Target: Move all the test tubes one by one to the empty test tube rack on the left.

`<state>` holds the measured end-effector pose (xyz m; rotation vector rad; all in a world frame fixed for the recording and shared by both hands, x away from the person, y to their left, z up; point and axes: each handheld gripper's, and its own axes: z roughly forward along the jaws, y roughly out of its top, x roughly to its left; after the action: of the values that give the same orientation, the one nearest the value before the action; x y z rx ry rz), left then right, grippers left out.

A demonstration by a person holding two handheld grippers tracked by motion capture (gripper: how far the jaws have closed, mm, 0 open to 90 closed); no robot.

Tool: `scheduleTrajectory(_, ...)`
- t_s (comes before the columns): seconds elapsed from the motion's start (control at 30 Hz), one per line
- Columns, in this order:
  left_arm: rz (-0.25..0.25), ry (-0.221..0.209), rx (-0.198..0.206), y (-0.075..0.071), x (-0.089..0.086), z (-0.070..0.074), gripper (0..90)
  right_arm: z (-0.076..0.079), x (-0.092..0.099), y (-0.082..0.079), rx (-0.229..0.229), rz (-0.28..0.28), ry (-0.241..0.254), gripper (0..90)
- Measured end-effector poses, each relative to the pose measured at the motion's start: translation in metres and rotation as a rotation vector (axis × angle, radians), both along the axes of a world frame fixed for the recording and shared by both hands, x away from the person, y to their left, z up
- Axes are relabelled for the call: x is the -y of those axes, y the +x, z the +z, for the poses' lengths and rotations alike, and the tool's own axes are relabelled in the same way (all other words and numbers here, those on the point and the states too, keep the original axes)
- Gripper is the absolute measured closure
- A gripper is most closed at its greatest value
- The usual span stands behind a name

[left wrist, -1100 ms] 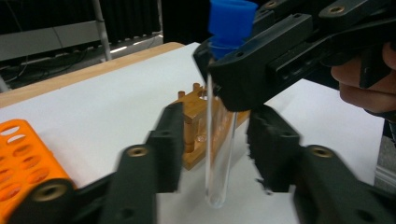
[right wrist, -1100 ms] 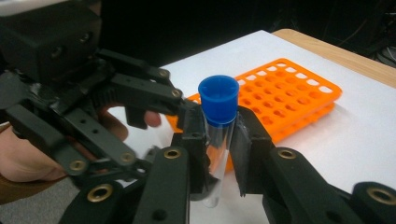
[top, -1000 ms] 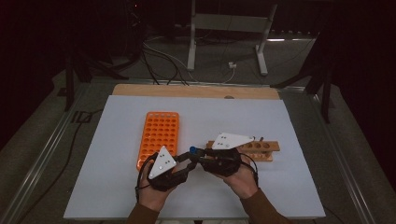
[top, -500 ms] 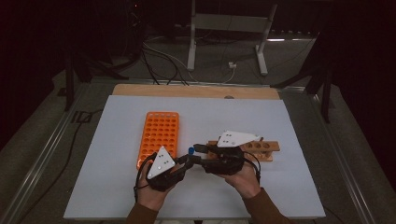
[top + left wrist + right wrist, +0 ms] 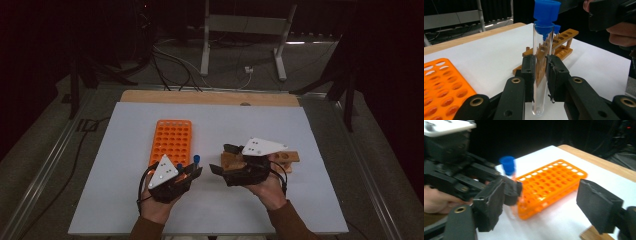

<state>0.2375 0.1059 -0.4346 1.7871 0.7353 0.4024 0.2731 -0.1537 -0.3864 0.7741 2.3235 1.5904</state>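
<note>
White table (image 5: 125, 200) — left gripper (image 5: 192, 173) clamps tube (image 5: 541, 62).

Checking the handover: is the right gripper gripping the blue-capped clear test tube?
No. The right gripper is open and empty; the left gripper clamps the blue-capped clear test tube.

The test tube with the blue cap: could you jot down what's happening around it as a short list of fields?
tube: clear test tube, blue cap on top, upright
held by: left tongs, pads shut on the glass
right tongs: jaws have just been opening, nothing between them
orange rack: lies on the white table beyond the left tongs, its visible holes empty
wooden rack: stands beyond the tube, another blue-capped tube in it
hands: one holds each tool
</note>
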Motion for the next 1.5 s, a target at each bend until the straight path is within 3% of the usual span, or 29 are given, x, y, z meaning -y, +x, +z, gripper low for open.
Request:
scheduleTrajectory(0.87, 0.040, -0.012, -0.005, 0.000, -0.040, -0.001, 78.0, -0.012, 0.040, 0.011, 0.017, -0.135, -0.017, 8.8)
scheduleTrajectory(1.17, 0.097, -0.022, -0.005, 0.001, -0.054, -0.005, 77.9, -0.015, 0.057, 0.013, 0.024, -0.205, -0.033, 0.0)
scheduleTrajectory(1.5, 0.149, -0.022, -0.005, 0.007, -0.058, -0.019, 77.9, -0.016, 0.078, 0.007, 0.046, -0.256, -0.035, 0.0)
